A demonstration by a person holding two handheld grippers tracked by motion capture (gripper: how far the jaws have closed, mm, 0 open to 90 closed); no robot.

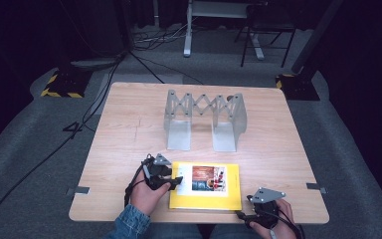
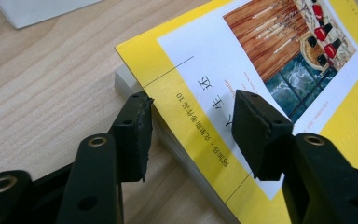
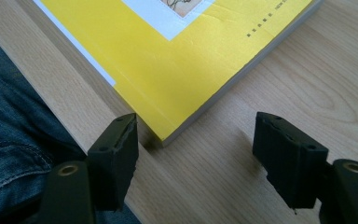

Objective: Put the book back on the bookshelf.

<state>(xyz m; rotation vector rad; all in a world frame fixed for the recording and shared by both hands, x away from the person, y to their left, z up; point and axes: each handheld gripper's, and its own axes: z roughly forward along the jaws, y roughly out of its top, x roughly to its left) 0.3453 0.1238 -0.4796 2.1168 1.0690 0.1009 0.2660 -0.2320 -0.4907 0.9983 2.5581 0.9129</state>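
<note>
The left gripper (image 2: 189,119) sat right at the left side of the yellow book (image 1: 205,186), and its two black jaws stood apart. In the left gripper view, one jaw was down by the table (image 1: 129,129) just outside the book's edge. The other jaw was over the cover, above the white part. The jaws looked ready to bite that edge, but the pads were not pressing on it yet.

The book lay flat near the person's side of the table, with its cover up. Its long way ran from left to right, from one hand to the other. Behind it stood a grey metal rack (image 1: 205,119), well apart from the book.

The right gripper (image 3: 196,156) was at the book's near right corner. Its jaws were apart too, with nothing held. In the right gripper view, the corner pointed in between them but stopped just short of the pads.

So the left hand was the nearer one, for its jaws were already around the edge. I think it should pinch there first. The right hand would have to slide forward a bit to catch the corner.
</note>
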